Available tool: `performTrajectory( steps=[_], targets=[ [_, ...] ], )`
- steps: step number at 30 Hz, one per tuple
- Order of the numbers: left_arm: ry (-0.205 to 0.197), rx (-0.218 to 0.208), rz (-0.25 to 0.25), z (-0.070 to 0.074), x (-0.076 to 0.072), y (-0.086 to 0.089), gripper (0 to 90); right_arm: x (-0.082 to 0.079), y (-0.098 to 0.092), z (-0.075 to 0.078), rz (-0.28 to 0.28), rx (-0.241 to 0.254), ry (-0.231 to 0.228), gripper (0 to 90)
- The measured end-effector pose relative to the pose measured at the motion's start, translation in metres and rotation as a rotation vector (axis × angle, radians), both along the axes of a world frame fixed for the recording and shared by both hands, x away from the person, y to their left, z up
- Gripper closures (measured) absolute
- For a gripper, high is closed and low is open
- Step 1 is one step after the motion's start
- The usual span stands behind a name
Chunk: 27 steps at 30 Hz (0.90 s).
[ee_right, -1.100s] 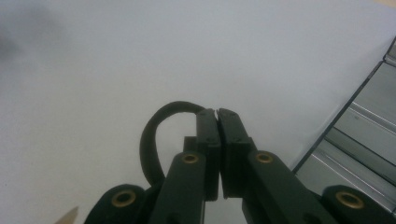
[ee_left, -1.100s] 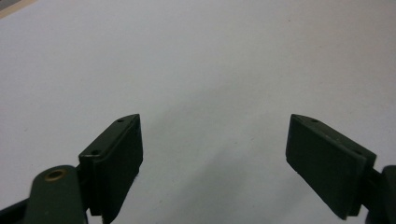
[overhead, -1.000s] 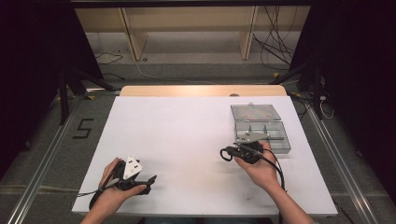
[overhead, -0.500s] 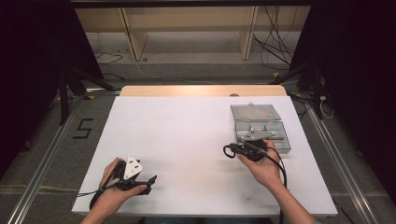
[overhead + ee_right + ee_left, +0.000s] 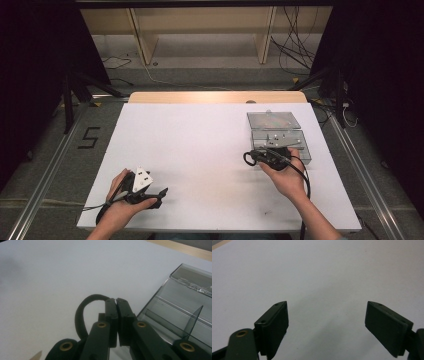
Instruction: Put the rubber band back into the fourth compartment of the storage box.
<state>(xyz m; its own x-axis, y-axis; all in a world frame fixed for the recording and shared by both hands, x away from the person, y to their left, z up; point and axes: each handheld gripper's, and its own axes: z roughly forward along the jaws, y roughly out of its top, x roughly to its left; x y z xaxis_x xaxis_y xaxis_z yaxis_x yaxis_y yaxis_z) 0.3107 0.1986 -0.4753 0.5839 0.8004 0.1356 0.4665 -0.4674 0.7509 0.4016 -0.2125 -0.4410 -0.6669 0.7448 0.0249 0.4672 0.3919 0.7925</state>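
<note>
White tabletop [image 5: 200, 150] spreads out under both my grippers in the high view, with a strip of pale wood along its far edge at 12 o'clock and grey floor and dark curtains around it.

Nearest to me, at about 7 o'clock on the table, my left gripper [image 5: 159, 194] lies low over the surface in the left hand [image 5: 120, 202], its grey three-cornered plate up. In the left gripper view I see its jaws standing wide apart, with bare white surface between them and nothing held.

Farther in, at about 4 o'clock, my right hand [image 5: 286, 176] carries the right gripper [image 5: 252, 156], which points toward 9 o'clock. In the right gripper view [image 5: 116, 300] its two black jaws are pressed flat together with nothing between them, and a loop of black cable [image 5: 82, 315] curls just beside them.

Just beyond the right gripper, toward 2 o'clock, sits the clear plastic compartment box [image 5: 280, 136], lid swung open to the far side. I can make out small metal pieces [image 5: 197, 287] in it, too small to name. I cannot tell whether the gripper touches the box's near edge.
</note>
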Motion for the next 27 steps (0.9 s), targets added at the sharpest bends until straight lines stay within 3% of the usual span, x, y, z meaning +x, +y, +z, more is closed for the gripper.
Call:
performTrajectory(
  steps=[27],
  targets=[
    [0.002,0.003,-0.002,0.0,0.0,0.0,18.8,0.006,-0.017,0.006,-0.058,0.018,-0.022,88.7]
  ],
)
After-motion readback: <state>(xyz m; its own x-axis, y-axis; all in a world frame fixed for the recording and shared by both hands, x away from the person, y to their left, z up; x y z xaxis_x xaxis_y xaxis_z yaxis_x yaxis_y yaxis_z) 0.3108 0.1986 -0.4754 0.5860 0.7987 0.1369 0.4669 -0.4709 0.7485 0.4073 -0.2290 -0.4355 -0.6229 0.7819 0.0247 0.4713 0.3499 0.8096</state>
